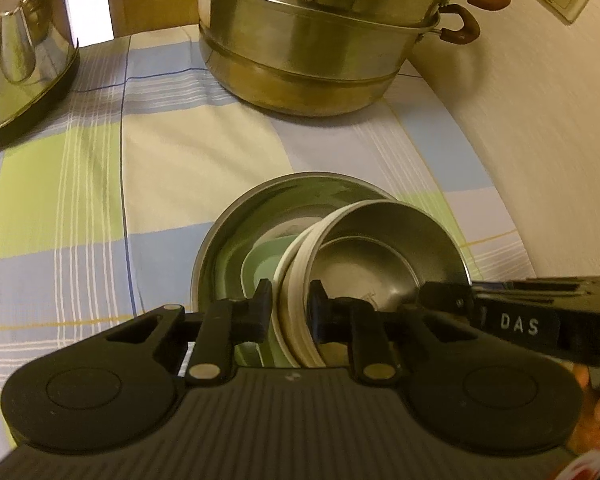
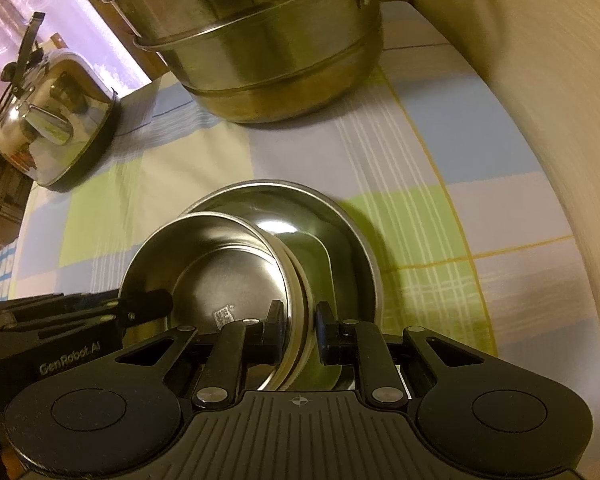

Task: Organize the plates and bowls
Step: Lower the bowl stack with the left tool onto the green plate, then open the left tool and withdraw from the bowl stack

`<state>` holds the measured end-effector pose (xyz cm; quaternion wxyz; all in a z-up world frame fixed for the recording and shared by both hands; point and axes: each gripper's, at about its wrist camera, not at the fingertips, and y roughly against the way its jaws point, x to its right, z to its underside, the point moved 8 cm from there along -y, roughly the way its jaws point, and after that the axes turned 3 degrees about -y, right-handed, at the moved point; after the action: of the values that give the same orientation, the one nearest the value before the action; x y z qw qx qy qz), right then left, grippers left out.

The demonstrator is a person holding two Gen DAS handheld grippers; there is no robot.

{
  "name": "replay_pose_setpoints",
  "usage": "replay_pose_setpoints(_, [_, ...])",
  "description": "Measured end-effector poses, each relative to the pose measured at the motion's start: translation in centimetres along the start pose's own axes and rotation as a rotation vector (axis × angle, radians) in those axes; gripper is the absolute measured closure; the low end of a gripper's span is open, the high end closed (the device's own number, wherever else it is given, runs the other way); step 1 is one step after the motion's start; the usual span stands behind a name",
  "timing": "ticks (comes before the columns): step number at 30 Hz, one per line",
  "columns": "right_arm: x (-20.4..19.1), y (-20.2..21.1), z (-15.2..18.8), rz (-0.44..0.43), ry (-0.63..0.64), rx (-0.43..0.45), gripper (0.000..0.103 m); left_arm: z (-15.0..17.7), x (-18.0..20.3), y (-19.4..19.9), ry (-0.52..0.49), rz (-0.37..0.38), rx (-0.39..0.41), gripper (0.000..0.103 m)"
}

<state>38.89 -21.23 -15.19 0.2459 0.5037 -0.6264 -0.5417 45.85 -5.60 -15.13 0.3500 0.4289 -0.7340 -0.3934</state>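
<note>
1. Black ribbed plastic of the left gripper [image 1: 290, 312] fills the bottom of its own view; it tilts steeply down, and its jaws are clenched on the cream-banded rim of a small steel bowl [image 1: 364, 256].
2. At 3 o'clock in that view the right gripper [image 1: 440, 296] reaches in to the same bowl's rim, with fingertips of a hand [image 1: 596, 412] behind it.
3. Seen from the right wrist, the right gripper [image 2: 298, 330] also points steeply down and pinches the bowl's [image 2: 220, 276] opposite rim.
4. That bowl is round, shiny inside, and sits tilted inside a larger, shallow steel bowl [image 2: 340, 216], over a pale green dish [image 1: 260, 268].
5. Both lie on a checked cloth [image 1: 160, 168] of blue, green and cream.
6. At 12 o'clock stands a stacked steel steamer pot [image 1: 312, 40] with brown handles; at 10 o'clock, a polished kettle [image 1: 24, 52].
</note>
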Motion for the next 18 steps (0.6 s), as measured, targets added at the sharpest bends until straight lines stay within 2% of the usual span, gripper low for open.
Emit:
replay_pose_setpoints(9, [0.42, 0.59, 0.82, 0.014, -0.098, -0.003, 0.086, -0.37, 0.41, -0.42, -0.033, -0.014, 0.007, 0.088])
replay_pose_setpoints(16, [0.4, 0.7, 0.68, 0.012, -0.101, 0.015, 0.086, -0.22, 0.28, -0.25, -0.029, -0.014, 0.004, 0.088])
replay_pose_setpoints(18, [0.26, 0.93, 0.67, 0.009, -0.084, 0.028, 0.086, -0.2, 0.27, -0.01, -0.027, -0.015, 0.009, 0.085])
